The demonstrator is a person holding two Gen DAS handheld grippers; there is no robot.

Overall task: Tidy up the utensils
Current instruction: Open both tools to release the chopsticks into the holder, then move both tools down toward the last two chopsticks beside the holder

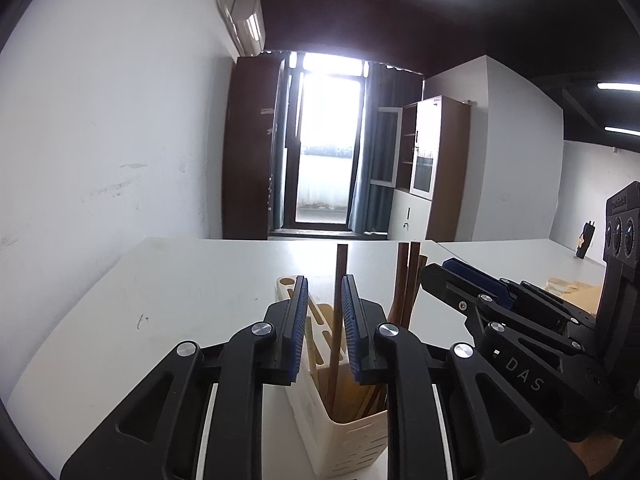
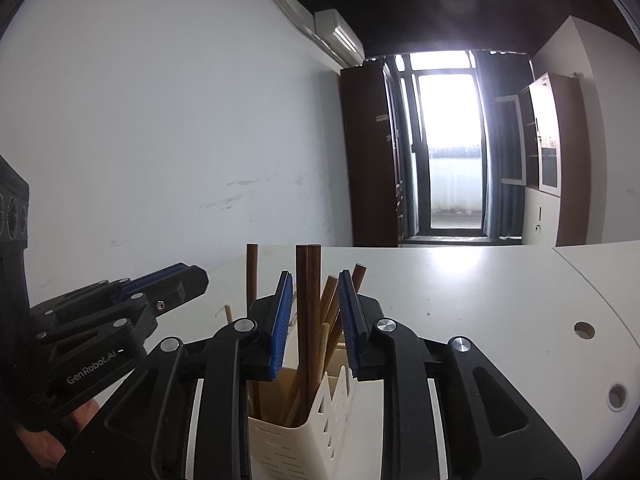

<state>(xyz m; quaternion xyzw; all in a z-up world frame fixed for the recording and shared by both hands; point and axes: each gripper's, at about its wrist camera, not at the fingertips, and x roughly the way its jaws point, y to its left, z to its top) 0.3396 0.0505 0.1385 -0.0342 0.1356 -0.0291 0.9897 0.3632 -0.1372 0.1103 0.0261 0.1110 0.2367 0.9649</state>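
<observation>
The left gripper's [image 1: 325, 300] fingers stand slightly apart around one dark chopstick [image 1: 339, 280], clear of it; the right gripper's [image 2: 314, 304] fingers are likewise parted around two chopsticks [image 2: 308, 300]. On the white bench [image 1: 180, 280], the cream utensil holder [image 1: 352, 436] holds them upright.

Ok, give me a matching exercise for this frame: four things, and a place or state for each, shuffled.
Things:
1. holder
2. chopsticks
3. air conditioner
4. left gripper

Place or state:
A. high on the wall
B. jaws apart
C. on the table
D. upright in the holder

Pairs: 1-C, 2-D, 3-A, 4-B
</observation>
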